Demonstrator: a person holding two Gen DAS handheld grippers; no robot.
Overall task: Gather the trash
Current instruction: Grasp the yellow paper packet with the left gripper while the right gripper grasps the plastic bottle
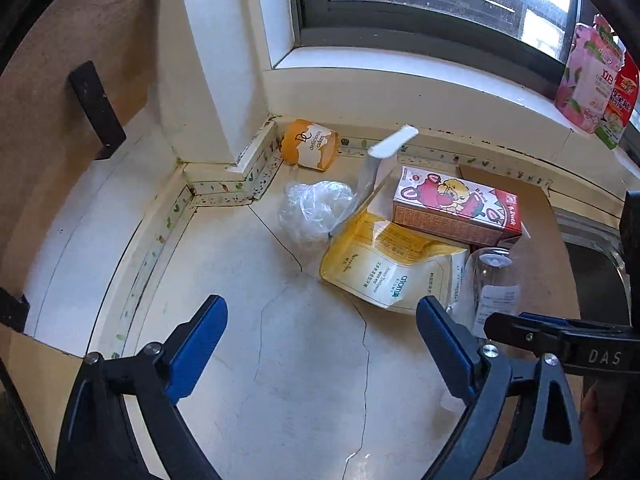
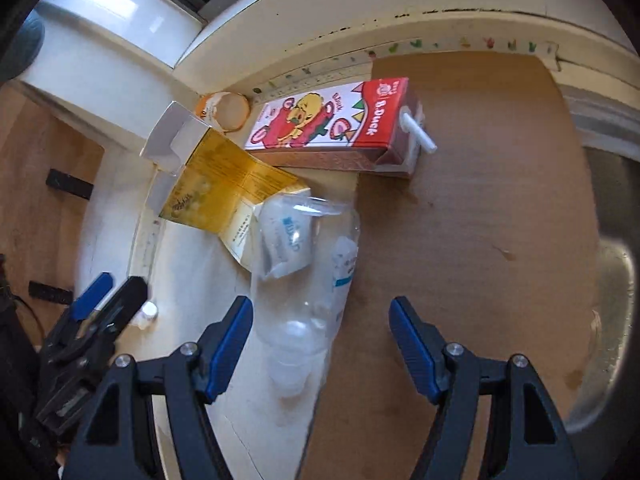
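Trash lies in the counter corner under a window. A red B.Duck carton lies on its side. A yellow opened box lies in front of it. A clear plastic bottle lies beside it. A crumpled clear wrap and an orange paper cup sit further back. My left gripper is open over bare counter, short of the yellow box. My right gripper is open, just behind the bottle's neck end; it also shows in the left wrist view.
A brown cardboard sheet covers the counter to the right, with a steel sink beyond it. Pink and red pouches stand on the window sill. A small white cap lies on the cracked white counter.
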